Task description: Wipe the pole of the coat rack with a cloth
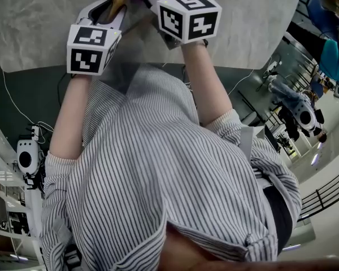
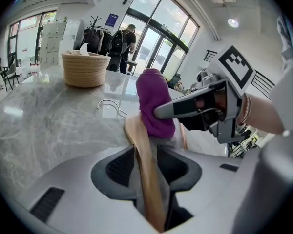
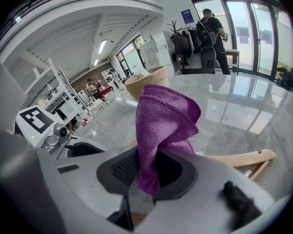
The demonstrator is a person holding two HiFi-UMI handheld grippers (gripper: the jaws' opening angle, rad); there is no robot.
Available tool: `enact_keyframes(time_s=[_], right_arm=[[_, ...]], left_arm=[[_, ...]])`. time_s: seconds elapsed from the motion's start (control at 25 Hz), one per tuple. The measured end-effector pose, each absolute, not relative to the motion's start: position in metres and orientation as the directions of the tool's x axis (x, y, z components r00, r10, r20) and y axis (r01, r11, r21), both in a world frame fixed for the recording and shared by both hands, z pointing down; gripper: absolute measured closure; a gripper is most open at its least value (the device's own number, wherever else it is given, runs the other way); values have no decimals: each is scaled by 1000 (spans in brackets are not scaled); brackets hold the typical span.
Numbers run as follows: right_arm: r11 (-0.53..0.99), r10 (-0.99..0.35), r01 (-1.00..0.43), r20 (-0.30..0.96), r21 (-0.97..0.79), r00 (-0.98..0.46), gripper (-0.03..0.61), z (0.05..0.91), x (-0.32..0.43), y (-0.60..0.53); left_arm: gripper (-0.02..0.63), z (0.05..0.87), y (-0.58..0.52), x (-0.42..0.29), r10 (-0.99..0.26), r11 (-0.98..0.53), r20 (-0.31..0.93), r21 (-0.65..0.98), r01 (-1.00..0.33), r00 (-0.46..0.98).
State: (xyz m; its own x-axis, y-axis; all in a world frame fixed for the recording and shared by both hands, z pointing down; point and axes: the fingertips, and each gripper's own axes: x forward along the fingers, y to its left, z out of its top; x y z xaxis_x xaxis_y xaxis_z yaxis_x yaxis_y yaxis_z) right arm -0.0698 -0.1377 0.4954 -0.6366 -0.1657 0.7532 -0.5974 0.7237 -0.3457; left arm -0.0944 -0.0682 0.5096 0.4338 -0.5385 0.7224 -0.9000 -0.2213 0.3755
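Right gripper [image 3: 149,167] jaws are clamped on the purple terry cloth [image 3: 163,121], directly above the pale wooden hanger [image 2: 136,130]. Left gripper [image 2: 149,155] jaws stand apart around that hanger.

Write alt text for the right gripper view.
The right gripper pinches an upright purple cloth in its tongs above a marble table. A wooden hanger shows at right, and a woven basket stands farther back.

- We can read no words, brands or numbers anywhere.
- We see a blue sign [image 2: 112,19] by the glass doors [image 2: 151,48], but its print is too small to make out.
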Motion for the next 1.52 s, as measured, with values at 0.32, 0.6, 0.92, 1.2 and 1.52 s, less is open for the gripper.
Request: enact_keyframes(time_s=[0.32, 0.6, 0.92, 1.2, 1.52], right_arm=[[727, -177, -597, 748, -338, -639, 495, 493, -70, -140], [744, -188, -588, 745, -318, -640, 495, 489, -69, -134], [760, -172, -572, 753, -308, -635, 495, 489, -74, -115], [768, -165, -567, 762, -300, -627, 495, 490, -80, -98], [763, -167, -574, 767, -297, -619, 495, 490, -81, -85]], left_arm=[[454, 503, -56, -115, -553, -173, 719, 396, -902, 422], [451, 504, -11, -116, -527, -147, 745, 393, -908, 408], [451, 505, 31, -117, -511, -93, 761, 413, -906, 400], [449, 508, 45, -125, -502, -103, 767, 406, -908, 400], [449, 511, 46, -131, -493, -120, 768, 406, -906, 409]])
